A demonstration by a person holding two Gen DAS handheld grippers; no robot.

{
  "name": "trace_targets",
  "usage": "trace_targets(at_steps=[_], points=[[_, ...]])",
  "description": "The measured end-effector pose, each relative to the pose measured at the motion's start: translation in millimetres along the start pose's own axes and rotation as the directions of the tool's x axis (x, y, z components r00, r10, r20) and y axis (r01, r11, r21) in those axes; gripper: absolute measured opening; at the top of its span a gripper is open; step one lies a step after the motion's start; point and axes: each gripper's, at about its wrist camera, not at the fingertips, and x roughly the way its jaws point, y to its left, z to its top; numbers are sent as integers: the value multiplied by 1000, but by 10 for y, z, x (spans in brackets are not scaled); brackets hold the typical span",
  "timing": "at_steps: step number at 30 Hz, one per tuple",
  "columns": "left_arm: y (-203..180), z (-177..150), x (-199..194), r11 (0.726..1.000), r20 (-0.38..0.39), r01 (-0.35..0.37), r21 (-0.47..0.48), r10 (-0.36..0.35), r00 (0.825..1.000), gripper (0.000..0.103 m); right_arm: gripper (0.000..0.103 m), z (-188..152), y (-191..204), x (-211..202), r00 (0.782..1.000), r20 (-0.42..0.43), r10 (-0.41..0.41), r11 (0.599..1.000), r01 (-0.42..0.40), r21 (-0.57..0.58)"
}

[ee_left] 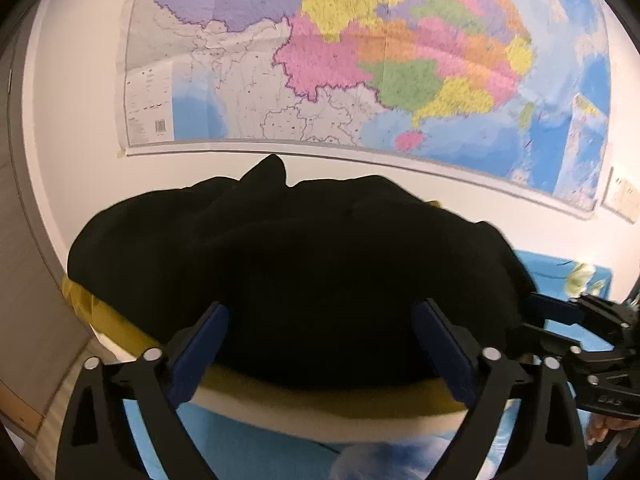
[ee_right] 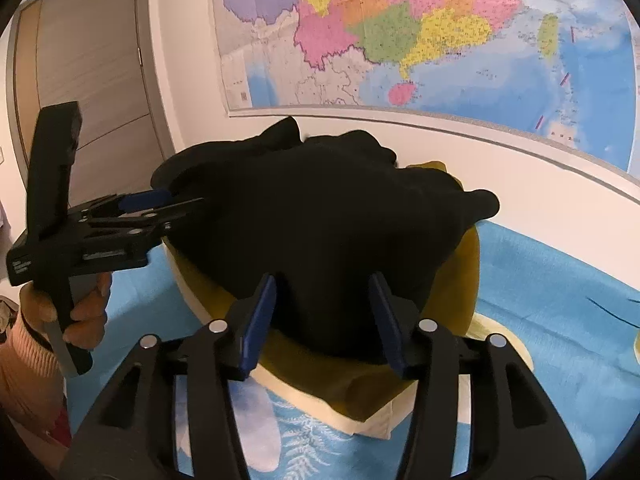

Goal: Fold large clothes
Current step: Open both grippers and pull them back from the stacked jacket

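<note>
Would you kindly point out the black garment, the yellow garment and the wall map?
black garment [ee_right: 320, 232], right wrist view, middle of its top.
yellow garment [ee_right: 460, 280], right wrist view, right side.
wall map [ee_left: 360, 60], left wrist view, coloured middle.

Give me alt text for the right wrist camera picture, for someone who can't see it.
A black garment lies heaped on mustard-yellow and cream folded clothes on a blue sheet, with the right hand-held gripper open at its near edge. The left hand-held gripper reaches in from the left; a wall map hangs behind.

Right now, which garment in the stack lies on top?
The black garment lies on top, bunched and rumpled. The mustard-yellow one lies under it, and a cream one shows only as an edge beneath.
</note>
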Motion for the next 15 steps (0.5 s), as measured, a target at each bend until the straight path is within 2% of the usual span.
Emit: trace_targets(at_steps=[5,8,10,14,15], points=[[-48,-163,-127,1000,-7,10,-24,-10,1000,95,52,-63,92,-137,1000,12,15,1000,-15,1],[-71,-231,-209,999,-10,10,-34,-10,1000,96,57,-118,171,-216,1000,20,20,1000,-20,-3],[-81,-283,-270,997,-18,39,-61,-40,999,96,65,-151,222,-264,999,26,19,1000,-19,-1],[-116,-432,-358,995,-26,23,-93,-25,999,96,76,-279,345,-358,1000,26,13,1000,-13,1],[-118,-469,-378,995,-30,22,-102,-25,999,96,82,-301,364,-367,1000,20,9,1000,-9,-1]])
